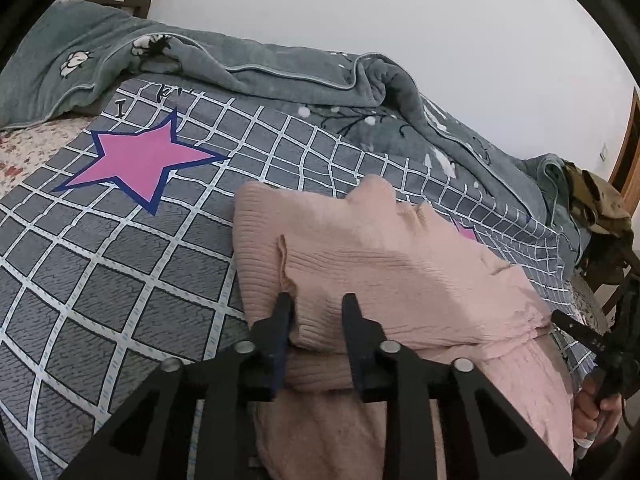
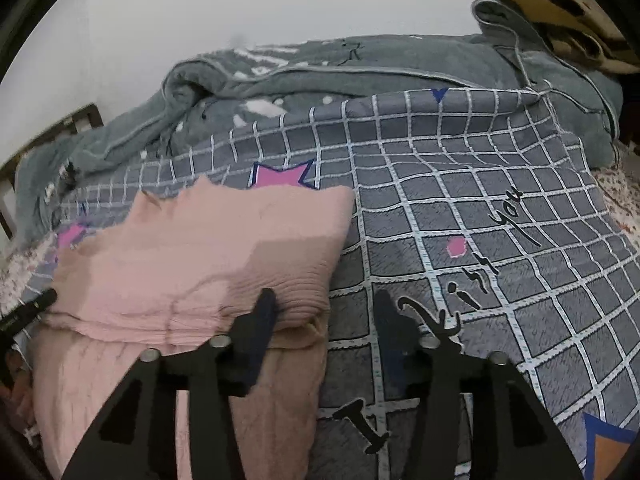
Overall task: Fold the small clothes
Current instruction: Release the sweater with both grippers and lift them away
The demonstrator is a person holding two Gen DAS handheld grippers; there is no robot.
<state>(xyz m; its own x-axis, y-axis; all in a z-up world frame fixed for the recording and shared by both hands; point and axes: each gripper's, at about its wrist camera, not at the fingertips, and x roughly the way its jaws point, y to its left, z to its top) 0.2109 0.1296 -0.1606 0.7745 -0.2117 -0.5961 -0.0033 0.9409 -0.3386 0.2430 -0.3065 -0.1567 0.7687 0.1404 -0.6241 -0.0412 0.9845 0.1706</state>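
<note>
Left gripper [image 1: 316,300]: fingers part-open w/ a raised fold of the pink sweater [image 1: 384,264] between them. Left finger touches the fold's left side; right finger sits against the knit, but a firm pinch can't be confirmed. Left of sweater: flat grey checked bedsheet [image 1: 120,280] w/ pink star [image 1: 144,160], lots of free room. Behind sweater: bunched grey-green blanket [image 1: 248,64] along the white wall.

Right gripper [image 2: 324,304]: fingers wide apart, holding nothing. Its left finger rests on the sweater's [image 2: 208,248] near-right corner, right finger hangs over bare bedsheet [image 2: 500,300], just off the sweater's right edge. Sweater lies folded over itself, top layer ending in a ridge near the grippers, lower layer running toward the camera. Right of sweater: open sheet w/ black script lettering. Blanket [image 2: 360,68] behind sweater; brown cloth [image 2: 560,20] piled on the blanket's far right end.
</note>
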